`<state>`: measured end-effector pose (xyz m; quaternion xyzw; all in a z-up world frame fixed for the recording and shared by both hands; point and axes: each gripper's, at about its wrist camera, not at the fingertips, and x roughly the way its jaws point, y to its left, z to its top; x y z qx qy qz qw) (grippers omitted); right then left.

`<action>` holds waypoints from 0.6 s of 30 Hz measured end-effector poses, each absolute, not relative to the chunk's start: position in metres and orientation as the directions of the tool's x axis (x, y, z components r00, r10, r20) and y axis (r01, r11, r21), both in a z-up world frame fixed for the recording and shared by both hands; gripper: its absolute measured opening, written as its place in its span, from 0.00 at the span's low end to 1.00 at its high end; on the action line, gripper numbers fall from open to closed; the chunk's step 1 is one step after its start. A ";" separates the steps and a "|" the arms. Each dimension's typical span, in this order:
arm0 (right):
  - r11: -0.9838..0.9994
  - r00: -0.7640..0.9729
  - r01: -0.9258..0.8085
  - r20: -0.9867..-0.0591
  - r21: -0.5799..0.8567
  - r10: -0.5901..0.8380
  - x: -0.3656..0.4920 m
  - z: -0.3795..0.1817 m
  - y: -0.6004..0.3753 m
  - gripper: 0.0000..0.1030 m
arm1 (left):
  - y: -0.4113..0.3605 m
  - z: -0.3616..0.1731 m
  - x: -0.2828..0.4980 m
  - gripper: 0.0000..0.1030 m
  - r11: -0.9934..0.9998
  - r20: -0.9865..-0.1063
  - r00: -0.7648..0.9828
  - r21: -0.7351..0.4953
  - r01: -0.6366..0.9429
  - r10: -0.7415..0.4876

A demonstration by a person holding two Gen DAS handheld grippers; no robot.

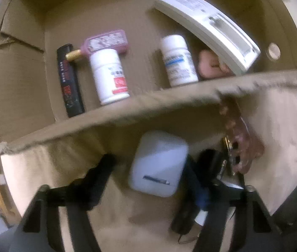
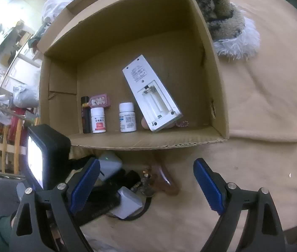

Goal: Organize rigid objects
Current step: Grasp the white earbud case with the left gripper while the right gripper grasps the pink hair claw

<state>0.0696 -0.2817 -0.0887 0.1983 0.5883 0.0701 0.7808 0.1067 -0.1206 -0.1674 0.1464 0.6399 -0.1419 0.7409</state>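
An open cardboard box (image 2: 148, 142) lies on a beige cloth. Inside are a black lighter (image 1: 69, 82), a pink bottle with a gold cap (image 1: 106, 42), two white pill bottles (image 1: 109, 75) (image 1: 179, 61) and a white remote (image 1: 207, 27) lying back-up with its battery bay uncovered. In front of the box, my left gripper (image 1: 148, 159) points down around a white adapter (image 1: 159, 163). A gap shows at the left finger, so it is open. My right gripper (image 2: 146, 163) hangs open over the cloth with nothing between its blue pads (image 2: 85, 184).
A second white adapter (image 2: 127, 205), a black cable, keys and a brown keychain (image 2: 165, 180) lie beside the first adapter. A furry item (image 2: 222, 10) rests behind the box's right corner. Wooden rails (image 2: 1, 147) and clutter stand to the left.
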 end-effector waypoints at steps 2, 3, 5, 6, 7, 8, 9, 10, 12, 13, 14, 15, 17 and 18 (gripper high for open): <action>0.910 0.297 0.132 -0.891 0.394 0.343 0.070 -0.090 -0.283 0.93 | -0.120 -0.162 0.106 0.39 0.915 -0.988 0.153 0.040 0.402 -0.024; 0.908 0.296 0.137 -0.891 0.396 0.344 0.070 -0.090 -0.285 0.93 | -0.118 -0.160 0.106 0.39 0.918 -0.989 0.147 0.028 0.396 -0.033; 0.902 0.292 0.150 -0.890 0.405 0.351 0.071 -0.092 -0.289 0.93 | -0.110 -0.158 0.106 0.39 0.931 -0.989 0.137 0.003 0.365 -0.050; 0.897 0.290 0.158 -0.887 0.414 0.359 0.071 -0.094 -0.291 0.93 | -0.105 -0.157 0.106 0.39 0.940 -0.990 0.132 -0.006 0.342 -0.055; 0.890 0.286 0.165 -0.884 0.425 0.369 0.071 -0.095 -0.294 0.93 | -0.098 -0.155 0.106 0.39 0.950 -0.990 0.128 -0.019 0.313 -0.062; 0.884 0.280 0.176 -0.883 0.433 0.377 0.071 -0.098 -0.296 0.93 | -0.093 -0.154 0.106 0.39 0.956 -0.990 0.127 -0.027 0.291 -0.067; 0.878 0.272 0.188 -0.882 0.440 0.384 0.071 -0.100 -0.298 0.93 | -0.088 -0.151 0.106 0.39 0.963 -0.989 0.130 -0.030 0.268 -0.066; 0.872 0.263 0.199 -0.882 0.447 0.392 0.071 -0.104 -0.299 0.93 | -0.083 -0.149 0.107 0.39 0.969 -0.989 0.135 -0.029 0.244 -0.063; 0.861 0.245 0.221 -0.881 0.458 0.405 0.070 -0.110 -0.302 0.93 | -0.073 -0.145 0.109 0.39 0.980 -0.988 0.142 -0.031 0.195 -0.060; 0.858 0.236 0.232 -0.883 0.457 0.406 0.071 -0.113 -0.303 0.93 | -0.067 -0.144 0.109 0.39 0.983 -0.988 0.141 -0.034 0.178 -0.060; 0.860 0.227 0.242 -0.888 0.450 0.401 0.072 -0.117 -0.303 0.90 | -0.065 -0.143 0.111 0.39 0.986 -0.988 0.140 -0.035 0.162 -0.058; 0.863 0.220 0.246 -0.892 0.442 0.394 0.073 -0.119 -0.304 0.86 | -0.063 -0.143 0.112 0.39 0.987 -0.989 0.139 -0.033 0.156 -0.055; 0.871 0.198 0.245 -0.901 0.426 0.386 0.077 -0.125 -0.301 0.76 | -0.063 -0.144 0.119 0.39 0.989 -0.990 0.133 -0.028 0.147 -0.047; 0.879 0.183 0.239 -0.908 0.414 0.377 0.080 -0.128 -0.297 0.74 | -0.063 -0.145 0.121 0.39 0.989 -0.991 0.129 -0.028 0.144 -0.047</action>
